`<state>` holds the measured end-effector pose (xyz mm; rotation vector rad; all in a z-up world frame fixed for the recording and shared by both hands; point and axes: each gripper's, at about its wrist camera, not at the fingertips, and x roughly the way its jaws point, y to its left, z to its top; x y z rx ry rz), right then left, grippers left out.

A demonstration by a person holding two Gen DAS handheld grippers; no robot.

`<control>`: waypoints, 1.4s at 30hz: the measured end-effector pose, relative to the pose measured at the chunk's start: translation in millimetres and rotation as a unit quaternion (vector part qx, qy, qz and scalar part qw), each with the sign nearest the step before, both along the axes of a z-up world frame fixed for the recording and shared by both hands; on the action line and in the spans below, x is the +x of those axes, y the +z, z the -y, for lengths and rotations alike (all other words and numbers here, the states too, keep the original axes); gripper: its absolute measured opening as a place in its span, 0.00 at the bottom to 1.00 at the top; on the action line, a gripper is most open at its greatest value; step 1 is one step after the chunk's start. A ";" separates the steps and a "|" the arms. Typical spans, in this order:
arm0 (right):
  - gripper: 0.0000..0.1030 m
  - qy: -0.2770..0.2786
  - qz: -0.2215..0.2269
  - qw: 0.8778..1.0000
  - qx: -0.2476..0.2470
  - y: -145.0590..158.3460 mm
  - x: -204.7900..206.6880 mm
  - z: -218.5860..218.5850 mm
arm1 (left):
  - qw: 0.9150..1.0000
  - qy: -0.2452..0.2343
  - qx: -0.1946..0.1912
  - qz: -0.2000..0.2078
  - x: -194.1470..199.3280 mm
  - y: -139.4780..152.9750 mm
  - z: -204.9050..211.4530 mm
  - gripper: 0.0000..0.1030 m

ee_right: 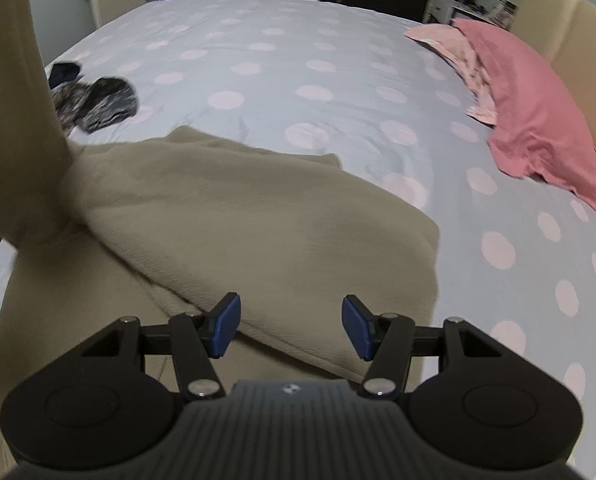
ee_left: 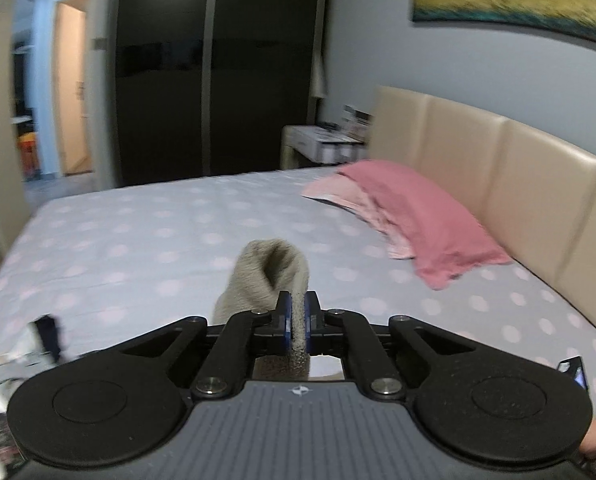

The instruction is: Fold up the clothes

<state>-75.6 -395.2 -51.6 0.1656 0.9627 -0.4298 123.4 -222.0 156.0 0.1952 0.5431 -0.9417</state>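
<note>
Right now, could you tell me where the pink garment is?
In both views the pink garment lies at the right, beside the beige headboard.

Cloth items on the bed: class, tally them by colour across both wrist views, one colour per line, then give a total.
Beige garment, pinched by the left gripper: 1
Pink pieces, dark pink pillow and pale pink cloth: 2
Black-and-white patterned garment: 1
Total: 4

place: home bedroom | evidence: bed point(ee_left: 170, 240) with padded headboard point(ee_left: 497, 168), dark wardrobe point(ee_left: 218, 68), pink pillow point(ee_right: 537, 120)
</note>
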 end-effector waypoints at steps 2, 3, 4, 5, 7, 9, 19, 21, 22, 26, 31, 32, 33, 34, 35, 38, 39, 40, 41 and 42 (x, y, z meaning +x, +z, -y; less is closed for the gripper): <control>0.58 -0.017 0.002 1.000 0.006 -1.8 -5.4 11.0 | 1.000 -0.017 0.008 -0.007 -2.1 -9.6 31.6 0.04; 0.58 -0.028 0.002 1.000 0.010 -3.0 -7.5 17.0 | 1.000 -0.025 0.012 -0.013 -3.1 -15.6 47.2 0.04; 0.58 -0.037 0.002 0.999 0.013 -4.7 -9.4 22.3 | 0.999 -0.036 0.016 -0.021 -3.9 -22.3 62.5 0.04; 0.58 -0.047 0.002 0.999 0.015 -6.5 -10.8 28.0 | 0.998 -0.046 0.021 -0.027 -6.8 -30.6 78.6 0.04; 0.58 -0.066 0.002 0.998 0.020 -10.2 -13.1 39.3 | 0.996 -0.068 0.032 -0.036 -12.4 -45.9 108.1 0.04; 0.58 -0.080 0.005 0.996 0.028 -14.8 -14.2 49.8 | 0.994 -0.093 0.043 -0.045 -19.3 -63.1 136.6 0.04; 0.58 -0.137 -0.030 0.988 0.067 -57.5 -8.9 95.3 | 0.961 -0.217 0.109 -0.134 -60.0 -188.1 237.2 0.04; 0.58 -0.148 -0.030 0.985 0.078 -64.0 -8.7 101.3 | 0.953 -0.236 0.121 -0.147 -62.2 -206.1 243.9 0.05; 0.58 -0.153 -0.031 0.984 0.081 -66.4 -8.5 103.7 | 0.950 -0.243 0.125 -0.152 -62.0 -212.8 245.7 0.05; 0.58 -0.174 -0.024 0.981 0.087 -68.7 -9.6 111.4 | 0.949 -0.251 0.127 -0.141 -60.4 -207.3 234.1 0.20; 0.58 -0.214 0.064 0.964 0.144 -56.6 -22.2 126.5 | 0.962 -0.212 0.144 -0.091 -41.3 -191.0 188.0 0.29; 0.58 -0.220 0.083 0.958 0.162 -55.7 -23.4 129.1 | 0.965 -0.198 0.148 -0.087 -34.6 -189.5 174.3 0.31; 0.58 -0.225 0.098 0.953 0.180 -55.8 -23.7 131.1 | 0.968 -0.185 0.152 -0.082 -27.9 -187.9 160.6 0.34; 0.58 -0.231 0.113 0.946 0.197 -55.9 -24.0 133.2 | 0.970 -0.171 0.155 -0.077 -21.3 -186.3 146.9 0.36; 0.58 -0.233 0.122 0.941 0.212 -57.9 -22.7 134.8 | 0.972 -0.157 0.159 -0.073 -14.6 -184.8 133.2 0.37; 0.58 -0.238 0.123 0.932 0.246 -71.4 -13.9 134.4 | 0.977 -0.112 0.172 -0.061 6.0 -181.2 88.1 0.38; 0.58 -0.238 0.123 0.927 0.261 -76.9 -11.0 134.2 | 0.978 -0.096 0.174 -0.060 12.5 -181.1 71.1 0.39; 0.58 -0.239 0.118 0.925 0.271 -82.0 -7.6 133.3 | 0.979 -0.078 0.176 -0.062 18.9 -181.4 52.9 0.39; 0.58 -0.242 0.112 0.923 0.277 -87.3 -4.0 132.1 | 0.980 -0.063 0.177 -0.069 24.4 -183.0 36.9 0.40; 0.57 -0.244 0.105 0.922 0.282 -92.5 -0.3 130.9 | 0.980 -0.048 0.178 -0.075 29.9 -184.6 21.0 0.40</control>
